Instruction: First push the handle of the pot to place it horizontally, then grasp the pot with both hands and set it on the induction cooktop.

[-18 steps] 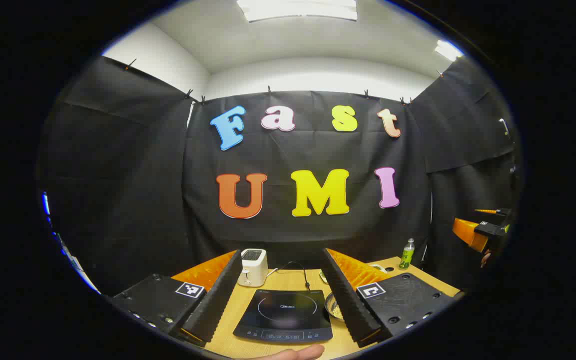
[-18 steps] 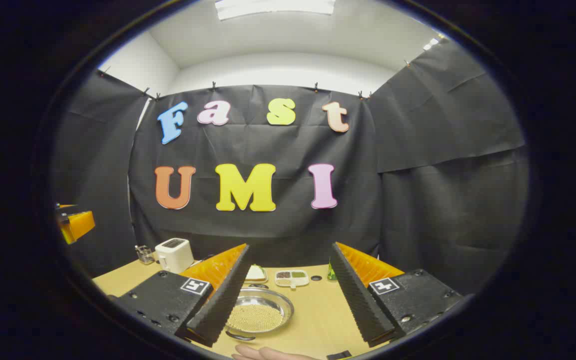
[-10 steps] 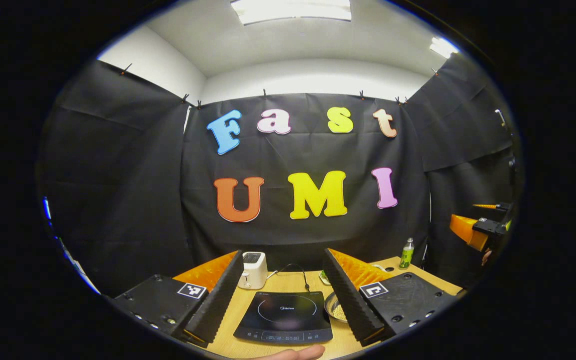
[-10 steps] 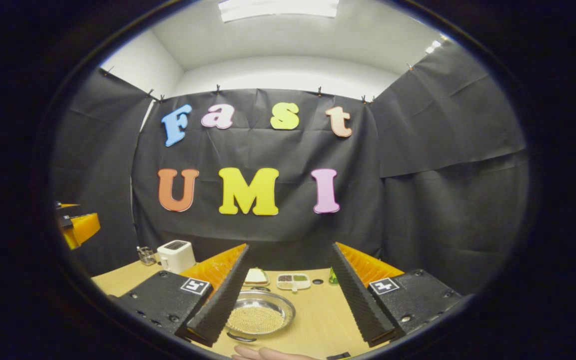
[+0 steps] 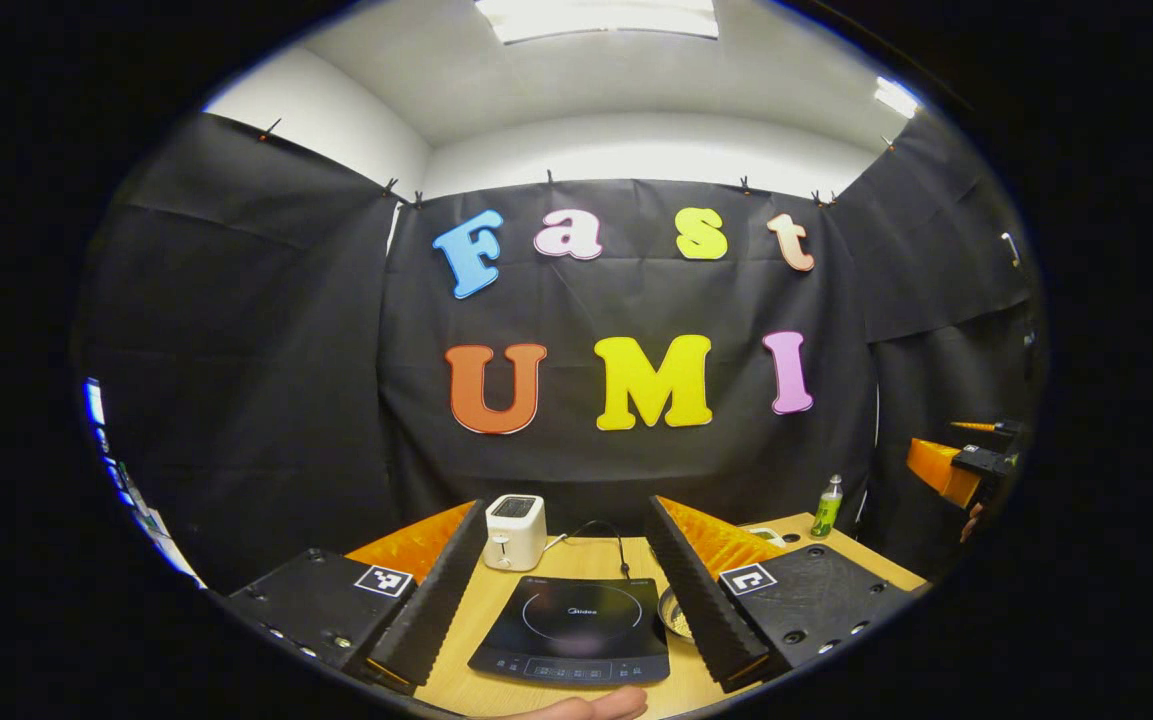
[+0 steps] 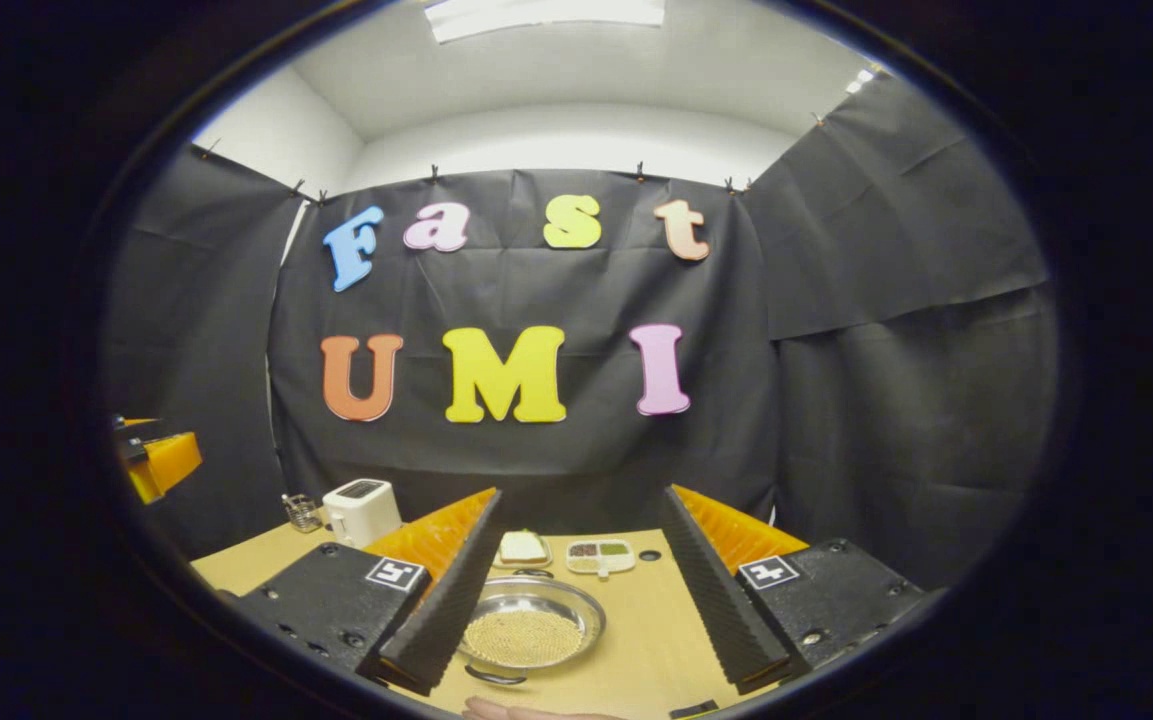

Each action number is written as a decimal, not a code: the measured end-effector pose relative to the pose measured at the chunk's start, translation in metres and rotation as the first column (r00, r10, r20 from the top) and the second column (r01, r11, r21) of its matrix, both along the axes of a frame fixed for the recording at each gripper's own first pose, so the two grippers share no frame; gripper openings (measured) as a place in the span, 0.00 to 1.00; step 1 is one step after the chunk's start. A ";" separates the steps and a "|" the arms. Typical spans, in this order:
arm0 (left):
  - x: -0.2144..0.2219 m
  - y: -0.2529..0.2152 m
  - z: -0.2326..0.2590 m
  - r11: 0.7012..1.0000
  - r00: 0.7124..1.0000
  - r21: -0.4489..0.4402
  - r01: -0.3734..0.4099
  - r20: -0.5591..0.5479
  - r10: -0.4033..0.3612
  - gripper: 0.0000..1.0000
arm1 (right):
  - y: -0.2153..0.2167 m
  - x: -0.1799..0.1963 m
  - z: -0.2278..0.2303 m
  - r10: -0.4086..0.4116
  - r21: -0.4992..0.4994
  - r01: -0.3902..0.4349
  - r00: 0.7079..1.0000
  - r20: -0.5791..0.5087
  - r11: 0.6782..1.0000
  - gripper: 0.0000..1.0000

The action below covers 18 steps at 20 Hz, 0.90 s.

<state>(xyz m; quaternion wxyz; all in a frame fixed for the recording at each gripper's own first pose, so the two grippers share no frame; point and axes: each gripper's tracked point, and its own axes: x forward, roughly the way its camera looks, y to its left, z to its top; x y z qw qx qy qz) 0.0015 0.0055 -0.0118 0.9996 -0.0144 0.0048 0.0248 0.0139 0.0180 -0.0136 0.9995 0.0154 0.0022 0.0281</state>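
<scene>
**Both grippers spread wide and raised; pot not yet engaged**

Left gripper and right gripper each stand with jaws wide apart, holding nothing, above the near edge of the light wooden tabletop.

The shallow round steel pot with pale grains sits on the tabletop near its near edge, framed low between the right gripper's fingers. Its dark loop handles lie at its near and far sides.

The flat black induction cooktop lies just left of the pot, bare.

Against the earlier frames, both views have drifted only slightly; pot and cooktop are unmoved. Judgement: the handle push has not begun.

A white toaster stands at the far edge.
</scene>
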 end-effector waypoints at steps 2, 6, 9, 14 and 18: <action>0.000 0.000 -0.001 1.000 1.000 -0.023 0.014 0.001 -0.014 0.95 | 0.003 0.005 -0.011 0.017 0.010 -0.016 0.999 -0.032 1.000 0.88; -0.002 0.018 0.001 1.000 0.999 -0.012 -0.026 0.022 0.026 0.95 | 0.011 0.018 -0.028 0.041 -0.011 -0.042 0.996 -0.077 0.999 0.53; -0.005 0.020 -0.005 1.000 1.000 -0.012 -0.023 0.015 0.023 0.95 | 0.023 0.023 -0.045 0.072 -0.011 -0.074 0.990 -0.118 0.997 0.23; -0.010 0.028 -0.013 0.999 0.999 0.007 -0.034 0.012 0.033 0.95 | 0.038 0.035 -0.074 0.102 -0.032 -0.110 0.977 -0.188 0.993 0.04; -0.018 0.033 -0.016 0.999 0.999 0.016 -0.042 0.023 0.042 0.95 | 0.057 0.039 -0.113 0.144 -0.015 -0.156 0.943 -0.299 0.988 0.04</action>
